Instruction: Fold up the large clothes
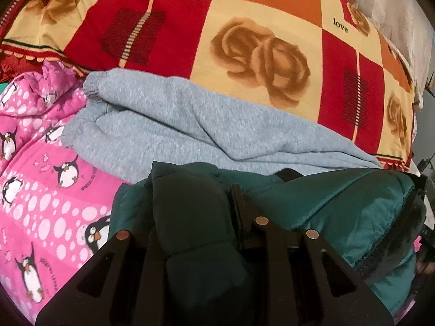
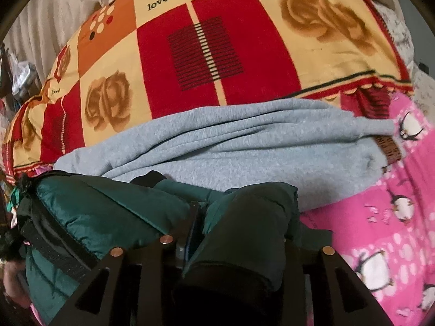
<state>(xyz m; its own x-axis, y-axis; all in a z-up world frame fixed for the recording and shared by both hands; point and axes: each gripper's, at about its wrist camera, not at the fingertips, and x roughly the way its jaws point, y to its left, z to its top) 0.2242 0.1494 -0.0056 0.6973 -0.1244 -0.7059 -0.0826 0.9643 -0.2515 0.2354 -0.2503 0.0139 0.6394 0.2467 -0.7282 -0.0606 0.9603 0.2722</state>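
A dark green padded jacket point(image 1: 339, 206) lies bunched in front of both grippers; it also shows in the right wrist view point(image 2: 95, 209). My left gripper point(image 1: 195, 217) is shut on a thick fold of the jacket, which bulges between its fingers and hides the left fingertip. My right gripper point(image 2: 239, 222) is shut on another fold of the same jacket, and its right fingertip is hidden by the cloth. A grey sweatshirt point(image 1: 190, 125) lies just beyond the jacket, also in the right wrist view point(image 2: 231, 146).
The clothes lie on a bed with a red, orange and cream rose-print blanket point(image 1: 244, 40) behind and a pink penguin-print blanket point(image 1: 40, 176) at the side, also in the right wrist view point(image 2: 394, 217). A pale curtain point(image 2: 40, 27) hangs beyond the bed.
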